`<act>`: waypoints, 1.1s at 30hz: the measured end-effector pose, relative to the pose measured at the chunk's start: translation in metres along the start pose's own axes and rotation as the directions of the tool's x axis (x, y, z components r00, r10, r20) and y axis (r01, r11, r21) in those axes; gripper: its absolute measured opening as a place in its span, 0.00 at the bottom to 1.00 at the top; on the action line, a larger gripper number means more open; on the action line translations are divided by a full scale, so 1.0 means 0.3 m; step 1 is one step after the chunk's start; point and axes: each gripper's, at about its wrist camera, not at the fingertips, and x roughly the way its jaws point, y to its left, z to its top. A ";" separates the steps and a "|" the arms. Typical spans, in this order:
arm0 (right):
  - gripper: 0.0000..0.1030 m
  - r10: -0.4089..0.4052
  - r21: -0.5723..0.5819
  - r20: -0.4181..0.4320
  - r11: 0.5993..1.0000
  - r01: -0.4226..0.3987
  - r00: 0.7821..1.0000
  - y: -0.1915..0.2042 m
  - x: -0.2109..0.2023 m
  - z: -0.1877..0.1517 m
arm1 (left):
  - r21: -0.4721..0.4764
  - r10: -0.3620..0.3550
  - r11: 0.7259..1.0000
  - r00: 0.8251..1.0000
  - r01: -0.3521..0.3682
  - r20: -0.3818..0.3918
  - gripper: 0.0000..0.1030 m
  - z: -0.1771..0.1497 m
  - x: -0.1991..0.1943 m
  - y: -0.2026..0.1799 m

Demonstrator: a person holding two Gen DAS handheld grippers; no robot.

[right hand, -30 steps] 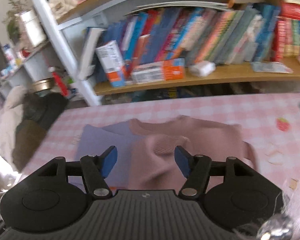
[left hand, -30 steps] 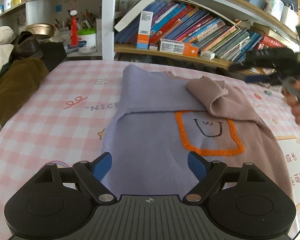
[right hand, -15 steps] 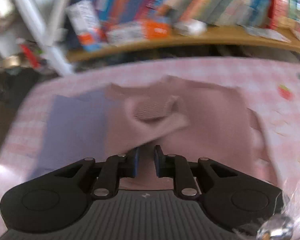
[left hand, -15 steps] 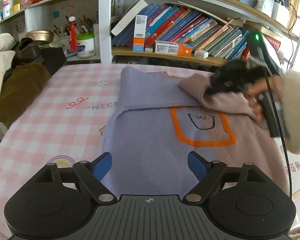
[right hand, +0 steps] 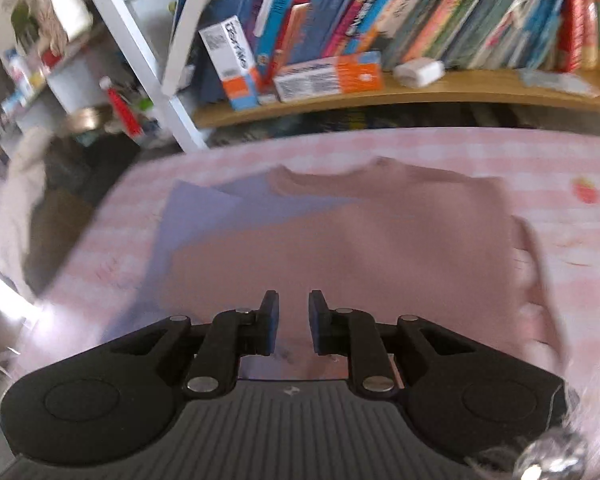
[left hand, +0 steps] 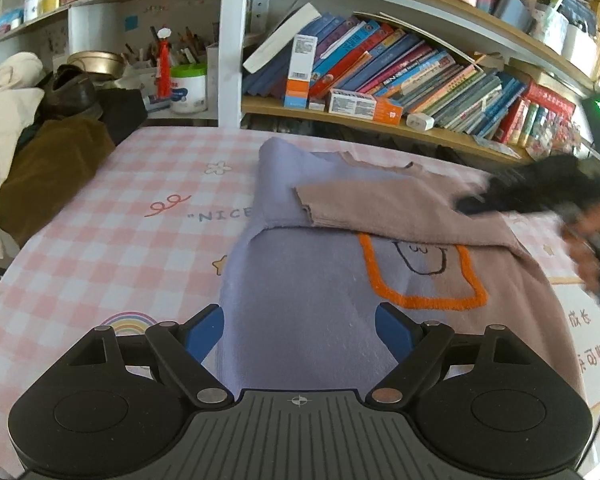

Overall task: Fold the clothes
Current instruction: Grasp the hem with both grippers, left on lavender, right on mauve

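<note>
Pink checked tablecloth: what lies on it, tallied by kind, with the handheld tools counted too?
Lilac and mauve knitted sweater with orange square face: 1
Black handheld two-finger tools with blue pads: 2, left tool, right tool
Total: 3

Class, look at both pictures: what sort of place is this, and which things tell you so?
Probably a room at home, a study or a child's room. A wooden shelf carries leaning books; the table has a pink checked cloth with cartoon prints; a sweater lies on it for folding.
</note>
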 end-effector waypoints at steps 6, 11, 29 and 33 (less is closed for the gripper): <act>0.27 -0.129 -0.021 0.005 0.991 0.129 0.992 -0.073 -0.180 -0.198 | -0.026 0.018 1.000 1.000 -0.018 -0.007 0.82 0.007 0.027 0.042; 0.29 -0.228 0.089 -0.010 0.970 0.228 0.974 -0.138 -0.282 -0.358 | 0.002 0.011 1.000 1.000 -0.011 -0.025 0.82 -0.003 0.021 0.064; 0.36 -0.274 0.227 -0.069 0.932 0.282 0.959 -0.131 -0.378 -0.593 | -0.128 -0.042 0.992 0.980 0.017 -0.194 0.32 -0.107 0.085 0.151; 0.30 -0.278 0.205 -0.085 0.935 0.290 0.957 -0.120 -0.358 -0.600 | -0.139 -0.054 0.990 0.977 0.026 -0.207 0.07 -0.108 0.095 0.141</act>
